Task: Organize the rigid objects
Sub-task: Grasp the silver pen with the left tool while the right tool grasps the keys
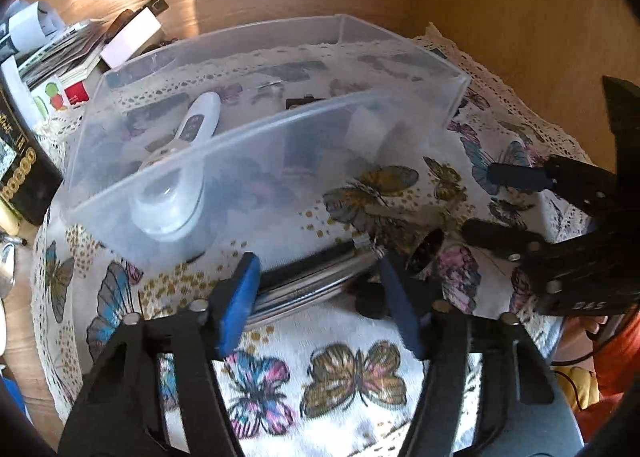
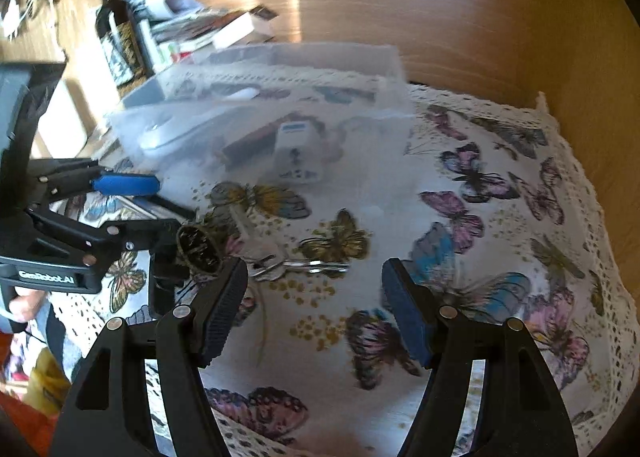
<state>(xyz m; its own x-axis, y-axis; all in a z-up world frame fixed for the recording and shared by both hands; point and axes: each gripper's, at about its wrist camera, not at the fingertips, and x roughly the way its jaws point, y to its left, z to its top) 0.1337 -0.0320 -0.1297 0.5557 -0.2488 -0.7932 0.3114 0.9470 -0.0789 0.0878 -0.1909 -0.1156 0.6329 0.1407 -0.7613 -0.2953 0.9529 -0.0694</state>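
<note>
A clear plastic bin (image 1: 248, 161) stands on the butterfly cloth and holds a white handheld device (image 1: 176, 177), a white plug adapter (image 2: 298, 155) and a dark flat item. My left gripper (image 1: 316, 297) is shut across a flat dark-and-silver object (image 1: 308, 283) lying just in front of the bin. My right gripper (image 2: 314, 309) is open above the cloth, with a bunch of keys (image 2: 288, 263) and a dark round fob (image 2: 198, 247) lying just beyond its left finger. The right gripper also shows in the left wrist view (image 1: 508, 201), open.
A dark bottle (image 2: 116, 29), stacked books and boxes (image 2: 200, 31) stand left of the bin. A wooden wall (image 2: 440, 17) closes the back and right. The lace-edged cloth (image 2: 520, 217) extends to the right of the bin.
</note>
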